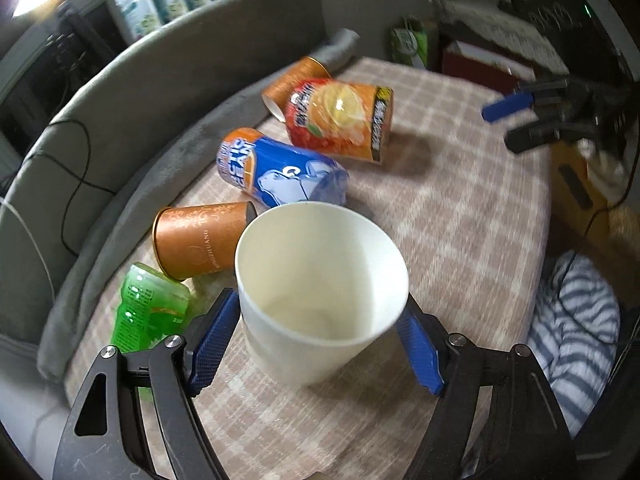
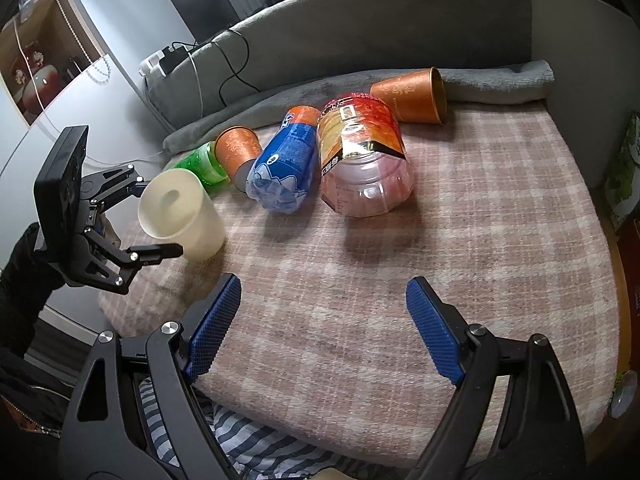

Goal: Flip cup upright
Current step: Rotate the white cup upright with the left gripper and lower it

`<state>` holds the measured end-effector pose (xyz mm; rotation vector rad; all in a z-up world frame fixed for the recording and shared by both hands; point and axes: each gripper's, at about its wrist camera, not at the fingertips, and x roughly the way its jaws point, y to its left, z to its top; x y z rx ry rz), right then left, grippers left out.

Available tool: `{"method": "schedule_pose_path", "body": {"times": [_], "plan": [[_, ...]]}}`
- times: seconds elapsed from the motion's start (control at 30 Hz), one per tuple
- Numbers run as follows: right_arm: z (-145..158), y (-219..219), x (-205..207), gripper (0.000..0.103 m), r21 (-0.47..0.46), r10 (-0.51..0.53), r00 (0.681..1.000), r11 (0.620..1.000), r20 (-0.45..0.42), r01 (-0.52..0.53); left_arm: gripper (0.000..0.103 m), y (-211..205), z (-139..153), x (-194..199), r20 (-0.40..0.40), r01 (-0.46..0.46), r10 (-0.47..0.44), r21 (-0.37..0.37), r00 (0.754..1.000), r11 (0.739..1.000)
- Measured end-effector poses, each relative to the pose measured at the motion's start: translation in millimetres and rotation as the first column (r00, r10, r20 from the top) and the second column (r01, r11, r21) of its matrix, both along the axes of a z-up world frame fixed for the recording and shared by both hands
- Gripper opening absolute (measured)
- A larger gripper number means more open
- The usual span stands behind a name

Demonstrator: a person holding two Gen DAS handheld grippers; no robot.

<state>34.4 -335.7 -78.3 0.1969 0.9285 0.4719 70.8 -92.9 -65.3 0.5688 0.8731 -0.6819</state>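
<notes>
The white cup (image 1: 320,292) hid part of the near orange cup (image 1: 200,238) and the blue bottle's (image 1: 280,174) crumpled base. Motion blur smeared the right gripper (image 1: 516,122) at the far right, and the clutter behind it was unreadable. The green bottle (image 2: 200,166) lay mostly hidden behind other things.

This is a home living room. Ahead of the right gripper (image 2: 323,332) lies a pink-and-cream plaid woven cover (image 2: 460,216) over a cushioned surface, backed at its far side by a curved grey upholstered sofa backrest (image 2: 360,28). Far to the gripper's upper left, a white power strip with black cables (image 2: 168,60) rests on the backrest's end, beside a wooden wall shelf holding ornaments (image 2: 44,60). Directly below the gripper lies blue-and-white striped fabric (image 2: 256,436).
</notes>
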Motion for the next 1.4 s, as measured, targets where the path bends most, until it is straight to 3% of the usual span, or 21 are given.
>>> {"method": "schedule_pose_path", "body": {"times": [0.43,0.77,0.97,1.17,1.4], "plan": [[3.5,15.3,2.3,0.087,-0.012,0.022,1.000,1.000,0.011,-0.022,0.076,15.4,3.4,0.6,0.017,-0.116,0.123,-0.224,0.992,0.968],[5.2,20.2,5.4,0.087,0.001,0.023,1.000,1.000,0.021,-0.023,0.076,26.7,0.0,1.0,-0.008,-0.215,0.227,-0.361,0.974,0.908],[7.1,23.4,6.2,0.087,-0.006,0.027,0.999,1.000,0.028,-0.026,0.076,21.0,-0.9,-0.1,-0.002,-0.240,0.262,-0.411,0.965,0.880],[9.6,24.0,5.7,0.087,-0.002,0.014,0.999,1.000,0.041,-0.014,0.076,25.9,-5.5,1.8,-0.044,-0.293,0.310,-0.474,0.950,0.830],[9.2,26.9,5.1,0.087,0.004,0.011,0.999,1.000,0.045,-0.011,0.076,27.3,-10.8,2.5,-0.062,-0.309,0.321,-0.489,0.945,0.816]]}}
